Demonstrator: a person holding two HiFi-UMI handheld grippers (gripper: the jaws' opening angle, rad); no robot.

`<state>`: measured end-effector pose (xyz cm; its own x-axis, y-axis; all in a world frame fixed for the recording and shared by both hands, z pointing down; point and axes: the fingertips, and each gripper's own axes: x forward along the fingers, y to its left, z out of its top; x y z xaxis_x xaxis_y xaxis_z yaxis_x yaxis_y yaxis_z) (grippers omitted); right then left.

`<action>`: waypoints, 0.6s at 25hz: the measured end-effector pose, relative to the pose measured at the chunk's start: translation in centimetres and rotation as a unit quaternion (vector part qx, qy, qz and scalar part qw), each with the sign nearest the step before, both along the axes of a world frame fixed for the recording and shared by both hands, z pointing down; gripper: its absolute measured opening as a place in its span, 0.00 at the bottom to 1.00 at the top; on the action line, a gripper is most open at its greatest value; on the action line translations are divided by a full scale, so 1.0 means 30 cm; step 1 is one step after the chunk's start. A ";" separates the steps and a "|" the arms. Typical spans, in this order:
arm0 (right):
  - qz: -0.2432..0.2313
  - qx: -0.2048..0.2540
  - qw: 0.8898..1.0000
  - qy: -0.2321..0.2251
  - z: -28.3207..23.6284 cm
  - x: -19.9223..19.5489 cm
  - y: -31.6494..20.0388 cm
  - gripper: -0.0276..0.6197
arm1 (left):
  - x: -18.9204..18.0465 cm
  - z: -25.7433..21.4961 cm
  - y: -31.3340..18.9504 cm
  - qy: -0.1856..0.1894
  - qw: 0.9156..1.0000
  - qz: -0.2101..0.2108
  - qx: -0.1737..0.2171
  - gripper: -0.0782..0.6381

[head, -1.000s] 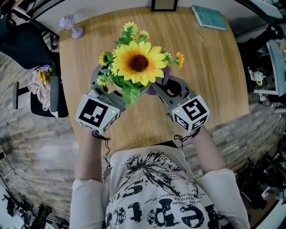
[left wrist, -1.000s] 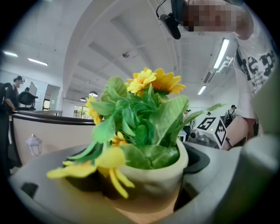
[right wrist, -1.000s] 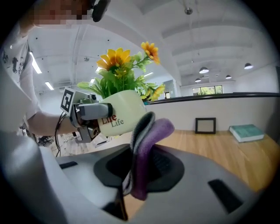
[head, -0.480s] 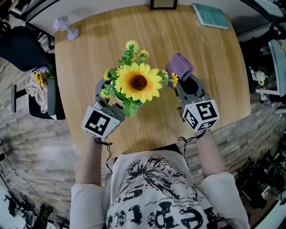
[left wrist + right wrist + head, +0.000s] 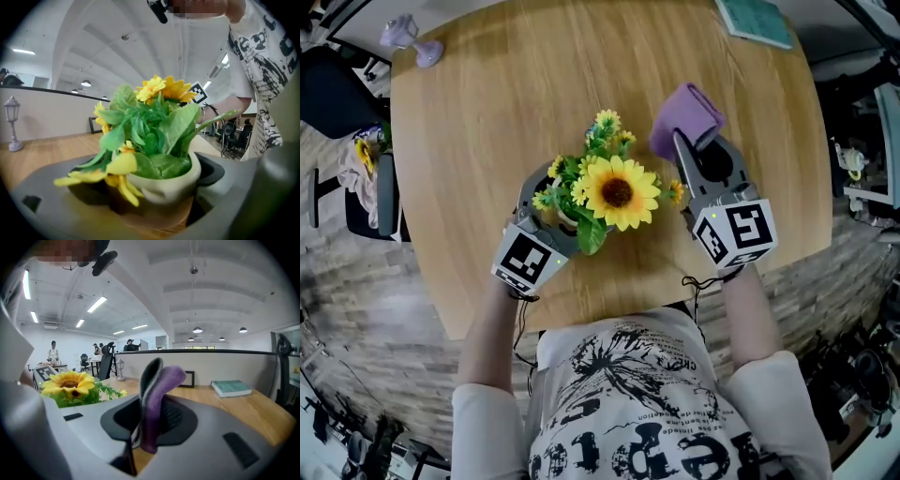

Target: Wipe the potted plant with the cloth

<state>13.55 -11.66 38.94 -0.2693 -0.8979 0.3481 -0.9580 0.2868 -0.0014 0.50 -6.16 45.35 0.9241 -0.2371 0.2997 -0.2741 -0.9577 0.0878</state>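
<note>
Two tools, now apart: the cloth has come off the plant.
The round pale wooden bench [image 5: 487, 112] fills the upper frame. At its centre is the artificial sunflower plant in a cream ceramic pot [image 5: 617, 192], clamped by the pot between the jaws of the left tool [image 5: 154, 201]. The right tool [image 5: 701, 161], just right of the blooms, pinches the folded purple cloth [image 5: 686, 117]. A second ago the cloth was tucked under the flower head; now it stands clear, so one wiping stroke looks finished, or a fresh pass is being lined up.
</note>
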 end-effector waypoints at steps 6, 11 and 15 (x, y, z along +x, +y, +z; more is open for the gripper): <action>-0.027 0.027 0.999 0.001 -0.007 0.028 -0.014 0.17 | 0.063 0.092 0.038 -0.027 0.999 0.022 -0.004 0.85; -0.046 0.034 0.998 0.001 -0.006 0.033 -0.003 0.17 | 0.102 0.143 0.054 -0.032 0.999 0.027 -0.018 0.85; -0.051 0.034 0.998 0.001 -0.018 0.029 -0.002 0.17 | 0.114 0.156 0.038 -0.025 0.999 0.015 -0.021 0.85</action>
